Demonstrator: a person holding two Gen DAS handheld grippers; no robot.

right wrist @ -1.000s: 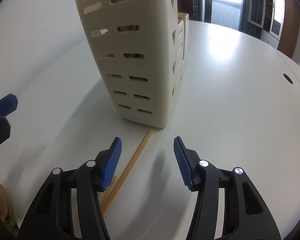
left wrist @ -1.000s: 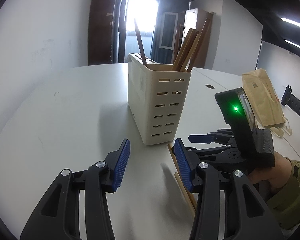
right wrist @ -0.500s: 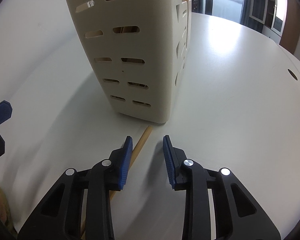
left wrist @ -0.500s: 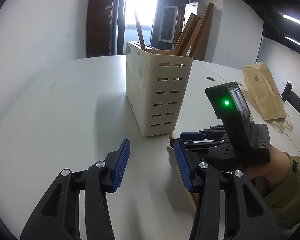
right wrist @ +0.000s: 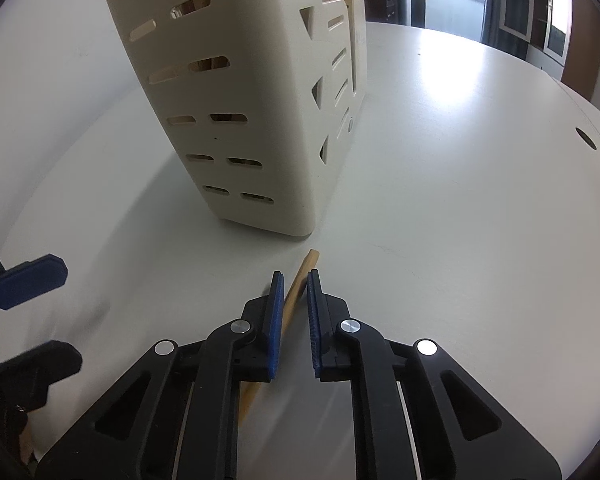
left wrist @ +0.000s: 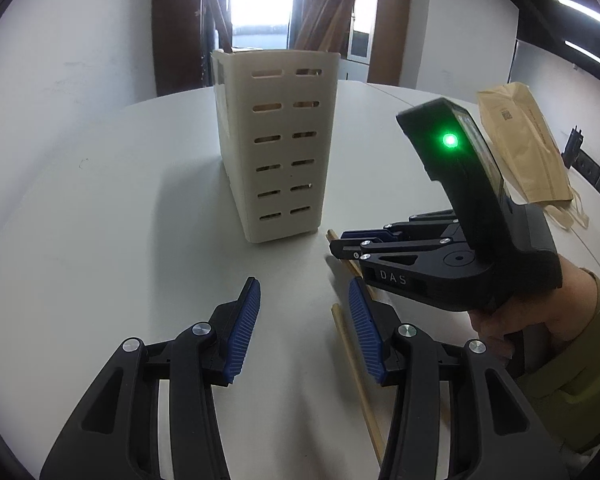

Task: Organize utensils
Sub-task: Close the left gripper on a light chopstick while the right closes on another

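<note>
- Right tongs (right wrist: 294,312): blue pads drawn close around a wooden chopstick (right wrist: 300,280) lying flat on the white tabletop (right wrist: 460,220); whether both pads touch it cannot be told.
- Chopstick tip: pokes out past the pads, just short of the near corner of the cream slotted utensil holder (right wrist: 240,92).
- Left tongs (left wrist: 304,332): spread wide, empty, over the tabletop before the holder.
- Second chopstick (left wrist: 352,364): beside the left tongs' right pad.
- Lettering: "DAS" on the right tongs' body.
</note>
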